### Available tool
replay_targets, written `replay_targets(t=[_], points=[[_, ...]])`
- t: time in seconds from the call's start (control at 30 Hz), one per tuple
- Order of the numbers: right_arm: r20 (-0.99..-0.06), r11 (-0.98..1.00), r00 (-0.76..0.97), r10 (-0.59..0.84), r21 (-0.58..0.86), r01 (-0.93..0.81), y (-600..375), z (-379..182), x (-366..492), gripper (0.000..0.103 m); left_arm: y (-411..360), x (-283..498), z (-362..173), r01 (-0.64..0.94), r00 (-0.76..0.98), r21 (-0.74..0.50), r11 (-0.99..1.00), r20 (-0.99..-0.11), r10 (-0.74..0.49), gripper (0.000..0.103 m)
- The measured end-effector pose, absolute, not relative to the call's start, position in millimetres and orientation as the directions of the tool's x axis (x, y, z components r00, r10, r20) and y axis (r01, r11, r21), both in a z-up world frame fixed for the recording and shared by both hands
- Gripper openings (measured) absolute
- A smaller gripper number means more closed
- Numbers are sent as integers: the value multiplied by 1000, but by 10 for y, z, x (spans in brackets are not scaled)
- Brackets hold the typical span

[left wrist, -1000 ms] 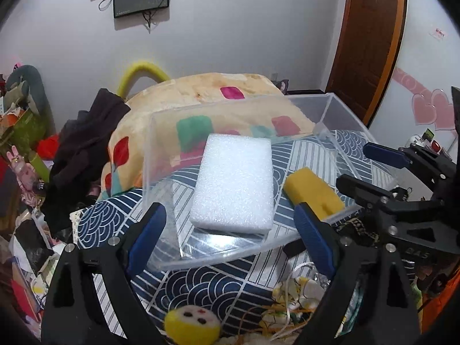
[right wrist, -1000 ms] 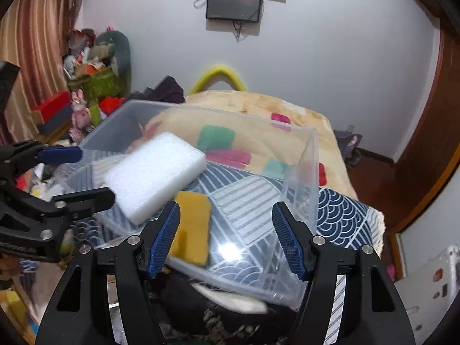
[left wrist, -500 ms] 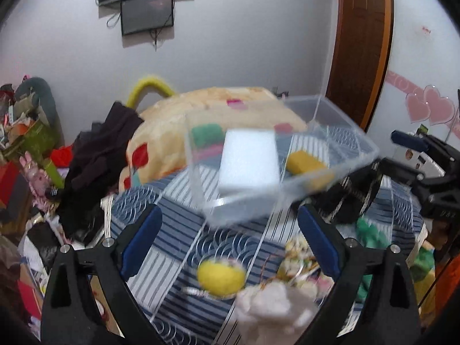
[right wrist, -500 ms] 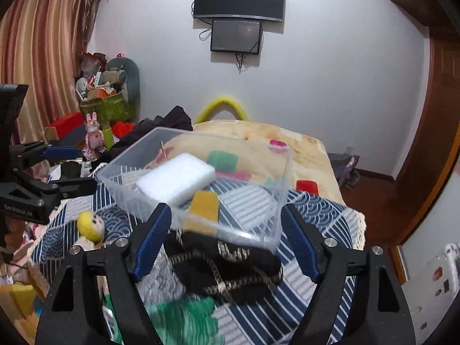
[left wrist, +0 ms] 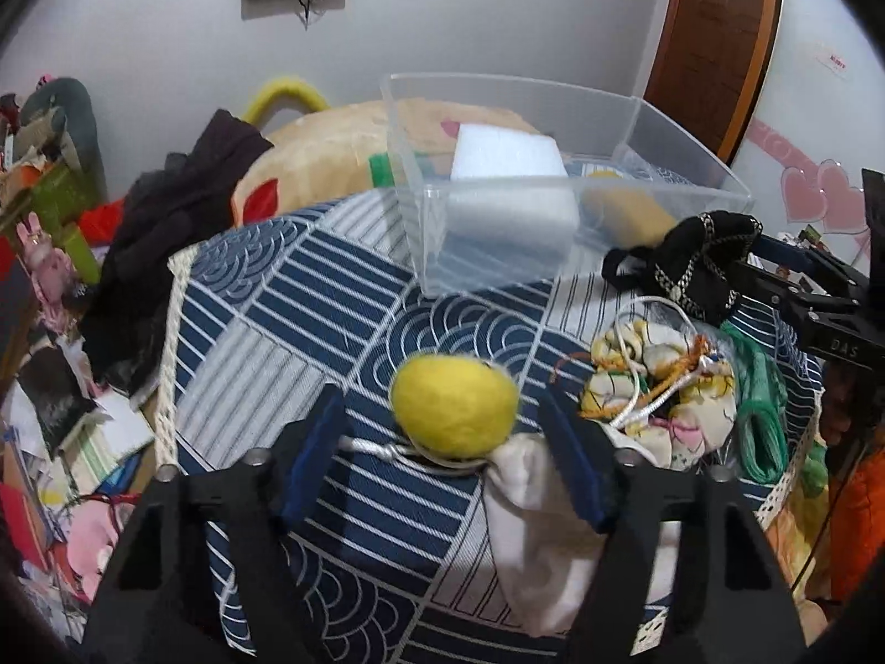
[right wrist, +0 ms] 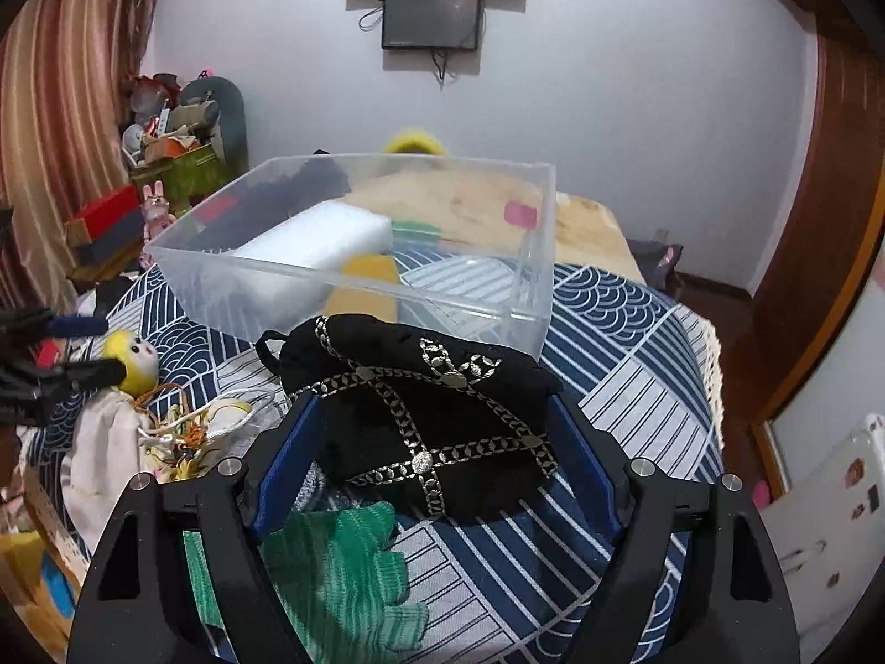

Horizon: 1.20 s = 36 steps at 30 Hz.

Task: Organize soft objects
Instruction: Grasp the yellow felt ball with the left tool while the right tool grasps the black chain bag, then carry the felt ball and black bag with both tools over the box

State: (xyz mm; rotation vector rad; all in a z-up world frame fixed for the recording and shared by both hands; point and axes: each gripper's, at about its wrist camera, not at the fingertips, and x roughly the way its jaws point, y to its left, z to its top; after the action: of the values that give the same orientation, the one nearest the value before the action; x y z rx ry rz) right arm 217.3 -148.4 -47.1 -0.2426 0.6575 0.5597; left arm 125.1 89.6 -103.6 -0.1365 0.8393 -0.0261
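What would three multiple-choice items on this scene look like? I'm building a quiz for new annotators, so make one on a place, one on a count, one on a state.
1. Where is the white foam block?
A. in the clear bin
B. on the floor
C. in a gripper

2. How many things lie in the bin?
A. none
B. two
C. five

3. How is the right gripper set?
A. shut on the doll
B. open around the black pouch
C. shut and empty

Answers: 1 A, the block shows through the bin's wall. 2 B, the block and a yellow sponge. 3 B, its fingers stand wide on either side of the pouch.
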Motion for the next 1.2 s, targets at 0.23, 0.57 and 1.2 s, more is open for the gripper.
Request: replay_targets(t=[0.23,0.57,1.2], points=[[-680,814,605,414,-21,-580,-1489,-633,2161,42,941,1203,-1040,-13,678,-192,981,-723,-132,42],[-650,792,583,488,48,-609,-1557,-592,2058,3,928,1064,-808,-20,740,-170,985,-665,-100,41],[-665,857,603,440,112,-503,-1892,-569,2389,54,686,1045,-498,26,811,-143,989,-575,-104,41]])
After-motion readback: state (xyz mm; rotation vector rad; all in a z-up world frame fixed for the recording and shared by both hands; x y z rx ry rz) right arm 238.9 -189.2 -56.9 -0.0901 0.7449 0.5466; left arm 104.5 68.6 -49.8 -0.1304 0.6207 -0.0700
